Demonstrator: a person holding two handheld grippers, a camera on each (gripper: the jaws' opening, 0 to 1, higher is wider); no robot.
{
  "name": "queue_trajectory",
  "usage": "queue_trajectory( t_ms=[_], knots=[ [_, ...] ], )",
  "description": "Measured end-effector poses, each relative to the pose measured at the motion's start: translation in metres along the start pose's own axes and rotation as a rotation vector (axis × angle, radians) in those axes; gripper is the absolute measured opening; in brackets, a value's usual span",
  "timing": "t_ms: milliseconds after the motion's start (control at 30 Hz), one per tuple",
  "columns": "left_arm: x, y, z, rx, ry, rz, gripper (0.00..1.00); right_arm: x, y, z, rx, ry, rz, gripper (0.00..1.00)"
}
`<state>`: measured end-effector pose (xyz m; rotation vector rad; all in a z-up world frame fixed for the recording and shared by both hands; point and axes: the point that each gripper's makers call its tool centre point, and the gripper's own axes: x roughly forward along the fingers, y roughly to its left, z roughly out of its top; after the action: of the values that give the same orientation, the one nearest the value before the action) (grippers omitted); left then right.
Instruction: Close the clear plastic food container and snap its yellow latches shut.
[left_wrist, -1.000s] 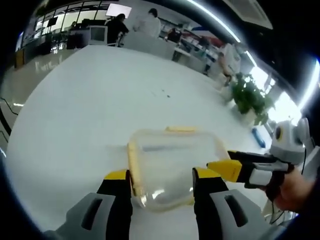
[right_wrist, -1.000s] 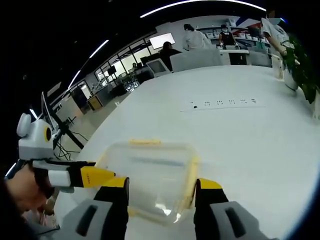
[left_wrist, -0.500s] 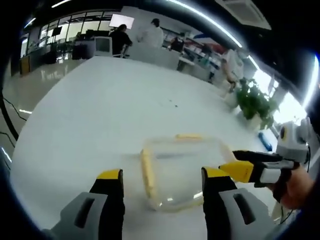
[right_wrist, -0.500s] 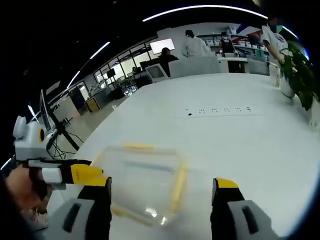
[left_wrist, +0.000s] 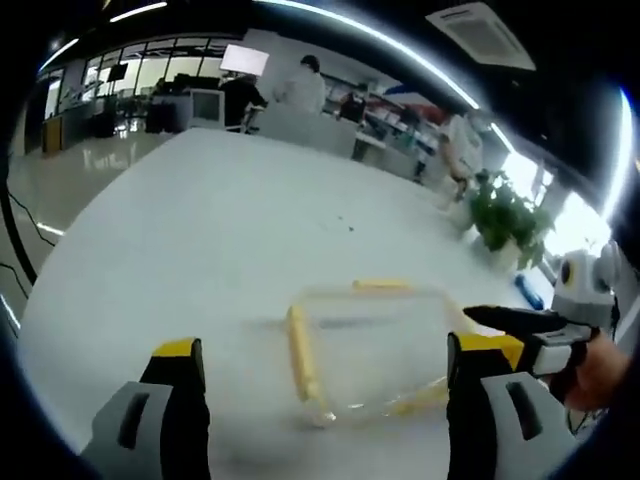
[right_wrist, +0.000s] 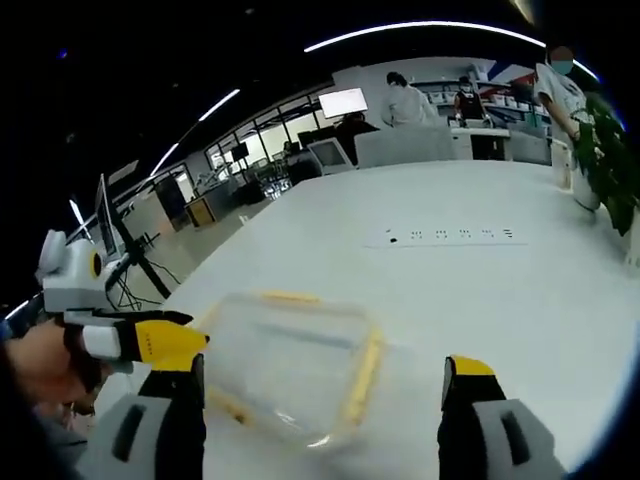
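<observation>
Left gripper (left_wrist: 330, 375) fingers spread wide, empty, hovering on the near side of the clear plastic food container (left_wrist: 375, 345). Right gripper (right_wrist: 325, 390) fingers likewise spread wide, gripping nothing, just short of the container (right_wrist: 290, 365). Container flat on the white tabletop (left_wrist: 200, 230), lid on, yellow latches (left_wrist: 303, 365) along its edges; whether snapped down, cannot tell. Beyond the container, a row of sockets (right_wrist: 450, 235) set into the tabletop; farther off, a potted plant (left_wrist: 505, 215) and people at desks.

White table (left_wrist: 200, 230), potted plant (left_wrist: 508, 215), monitor (right_wrist: 342, 102), people at distant desks (right_wrist: 405, 100).
</observation>
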<state>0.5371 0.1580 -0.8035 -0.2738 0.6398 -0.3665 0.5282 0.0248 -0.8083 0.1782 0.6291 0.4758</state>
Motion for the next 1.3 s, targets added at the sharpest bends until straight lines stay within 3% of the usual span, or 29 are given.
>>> queue_trajectory(
  t_ms=[300, 533, 600, 800, 1000, 1200, 1300],
  knots=[
    [-0.034, -0.011, 0.004, 0.045, -0.026, -0.022, 0.99, -0.037, 0.014, 0.013, -0.05, -0.039, 0.01, 1.0],
    [-0.088, -0.017, 0.013, 0.119, -0.047, -0.034, 0.99, -0.081, 0.031, 0.017, -0.068, -0.081, 0.05, 1.0],
    [-0.102, -0.016, 0.011, 0.138, -0.039, -0.036, 0.99, -0.093, 0.045, 0.01, -0.094, -0.064, 0.099, 1.0],
    [-0.157, -0.014, 0.003, 0.214, -0.03, -0.052, 0.99, -0.133, 0.074, -0.007, -0.151, -0.06, 0.149, 1.0],
    [-0.211, -0.007, -0.002, 0.276, -0.038, -0.071, 0.99, -0.169, 0.095, -0.012, -0.192, -0.084, 0.153, 1.0],
    [-0.251, 0.005, -0.007, 0.302, -0.048, -0.078, 0.99, -0.198, 0.106, -0.018, -0.2, -0.102, 0.152, 1.0],
    [-0.265, 0.01, -0.023, 0.287, -0.022, -0.093, 0.99, -0.211, 0.105, -0.029, -0.196, -0.102, 0.136, 1.0]
  ],
)
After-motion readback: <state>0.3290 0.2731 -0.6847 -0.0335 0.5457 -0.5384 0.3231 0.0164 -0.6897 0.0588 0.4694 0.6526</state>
